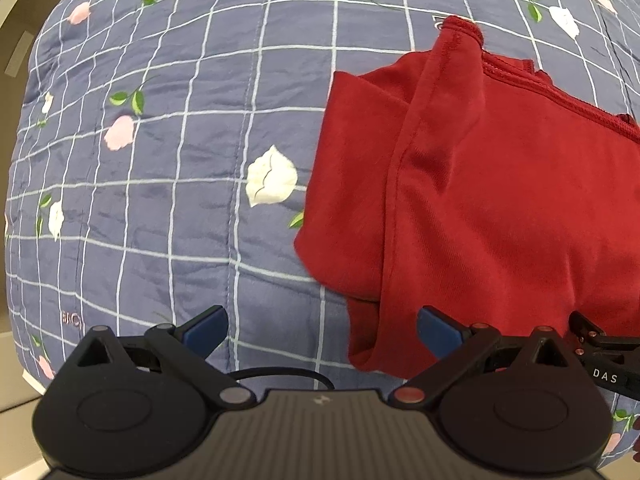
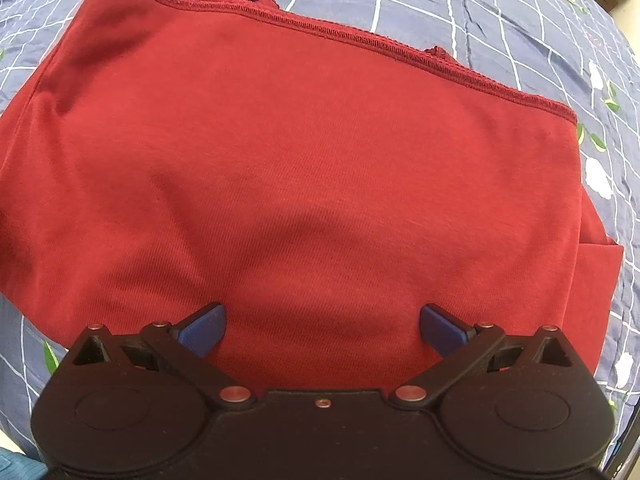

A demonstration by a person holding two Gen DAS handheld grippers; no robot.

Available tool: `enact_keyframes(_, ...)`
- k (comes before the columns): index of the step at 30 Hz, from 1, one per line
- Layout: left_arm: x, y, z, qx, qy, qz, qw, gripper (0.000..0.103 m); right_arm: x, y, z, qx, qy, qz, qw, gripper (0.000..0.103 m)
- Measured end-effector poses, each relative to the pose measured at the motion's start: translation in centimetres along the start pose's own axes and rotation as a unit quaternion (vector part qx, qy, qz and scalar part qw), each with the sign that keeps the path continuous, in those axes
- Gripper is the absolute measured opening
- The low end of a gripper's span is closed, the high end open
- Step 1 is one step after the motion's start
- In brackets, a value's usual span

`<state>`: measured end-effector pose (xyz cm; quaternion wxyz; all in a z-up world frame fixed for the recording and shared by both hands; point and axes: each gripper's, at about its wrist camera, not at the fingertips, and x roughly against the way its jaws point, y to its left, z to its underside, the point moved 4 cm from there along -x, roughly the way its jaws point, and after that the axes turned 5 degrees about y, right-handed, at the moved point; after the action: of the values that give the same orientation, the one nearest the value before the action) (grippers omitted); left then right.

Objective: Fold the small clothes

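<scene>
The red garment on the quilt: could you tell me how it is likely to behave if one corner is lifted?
The red garment would probably droop limply: it is thin knit lying in soft folds. It looks light. On the quilt it may drag and bunch rather than slide, since layers overlap at its left edge.

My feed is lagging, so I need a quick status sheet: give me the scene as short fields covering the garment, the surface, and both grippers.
garment: red garment, partly folded, lying flat, stitched hem along its far edge
surface: blue quilt with white grid lines and flower print
left gripper: open, holding nothing, at the garment's near left corner, over quilt and cloth edge
right gripper: open, holding nothing, over the garment's near edge
left-side fold: a flap doubled over along the garment's left side in the left wrist view
</scene>
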<state>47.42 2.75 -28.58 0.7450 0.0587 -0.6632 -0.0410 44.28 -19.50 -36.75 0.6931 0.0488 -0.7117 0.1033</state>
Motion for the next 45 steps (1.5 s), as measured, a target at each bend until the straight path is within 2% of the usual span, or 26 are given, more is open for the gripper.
enact_keyframes(8, -1.3, -0.8, -0.8, -0.024, -0.005, -0.009, 0.9997, 0.102, -0.3, 0.0, -0.4, 0.003, 0.016, 0.002, 1.000, 0.103)
enact_keyframes(12, -3.5, -0.9, -1.4, -0.036, 0.012, -0.030, 0.9988, 0.102, -0.5, 0.0, -1.0, 0.003, 0.032, 0.004, 0.999, 0.103)
enact_keyframes(22, -4.6, -0.4, -2.1, -0.025, 0.031, -0.016, 0.9991, 0.103, -1.0, 0.1, -1.7, 0.006, 0.042, 0.003, 0.999, 0.103)
enact_keyframes(26, -3.9, -0.2, -2.0, -0.022, 0.020, -0.012, 0.9995, 0.103, -1.0, 0.2, -1.4, 0.005, 0.040, 0.004, 0.999, 0.103)
enact_keyframes(30, -3.0, -0.1, -1.9, -0.031, -0.007, -0.009, 0.9995, 0.102, -1.0, 0.2, -1.4, 0.005, 0.042, 0.003, 0.999, 0.103)
enact_keyframes(37, -2.1, 0.7, -2.5, -0.010, -0.041, 0.020, 0.9989, 0.102, -0.9, 0.3, -1.4, 0.005, 0.040, 0.003, 0.999, 0.103)
enact_keyframes(45, -4.0, 0.1, -3.6, -0.017, -0.017, 0.004, 0.9997, 0.102, -0.9, 0.3, -1.2, 0.005, 0.038, 0.004, 0.999, 0.103)
